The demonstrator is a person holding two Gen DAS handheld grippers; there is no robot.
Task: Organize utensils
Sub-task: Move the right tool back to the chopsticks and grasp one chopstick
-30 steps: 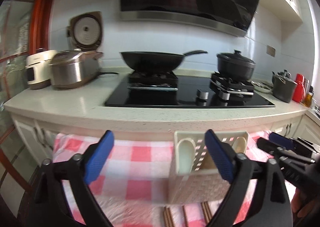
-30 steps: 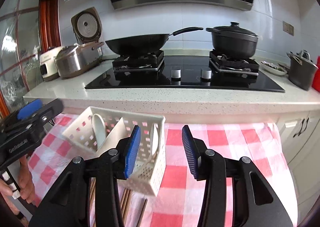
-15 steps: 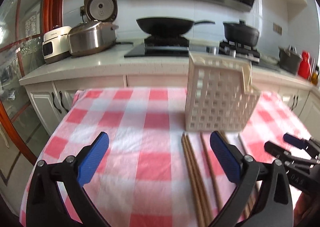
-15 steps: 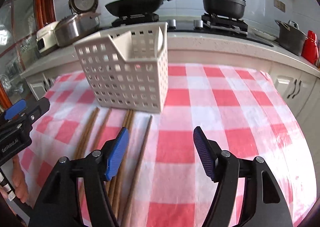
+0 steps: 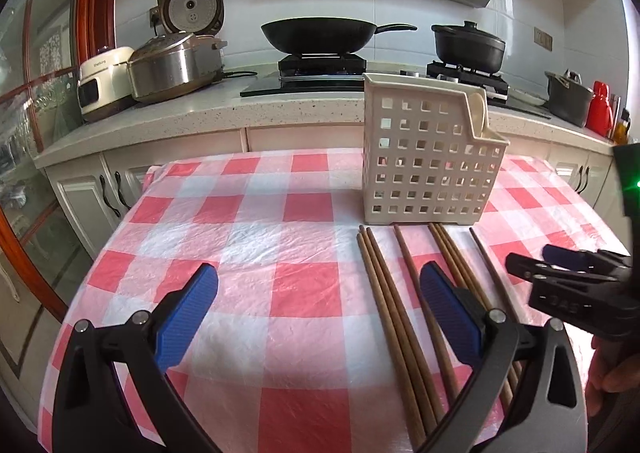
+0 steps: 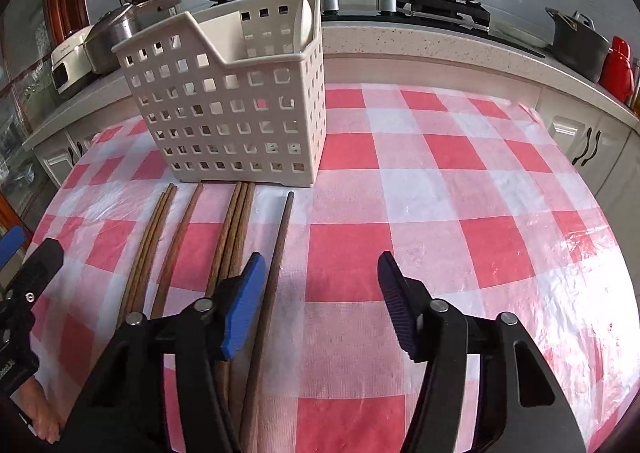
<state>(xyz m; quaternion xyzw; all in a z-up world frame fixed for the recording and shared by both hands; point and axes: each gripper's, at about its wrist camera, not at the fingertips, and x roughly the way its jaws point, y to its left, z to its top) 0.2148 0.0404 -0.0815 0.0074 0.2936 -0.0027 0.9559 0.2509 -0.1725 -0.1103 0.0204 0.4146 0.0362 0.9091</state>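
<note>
With both grippers empty, the left gripper (image 5: 318, 307) wide apart and the right gripper (image 6: 320, 303) having just narrowed, the 12 o'clock basket (image 6: 240, 93) is fed by pinching the outermost chopstick (image 6: 276, 265) mid-shaft.

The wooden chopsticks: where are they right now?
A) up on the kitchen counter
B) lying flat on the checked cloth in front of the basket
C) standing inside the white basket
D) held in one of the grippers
B: the chopsticks lie flat on the checked cloth, just in front of the white basket, and neither gripper holds one.
</note>
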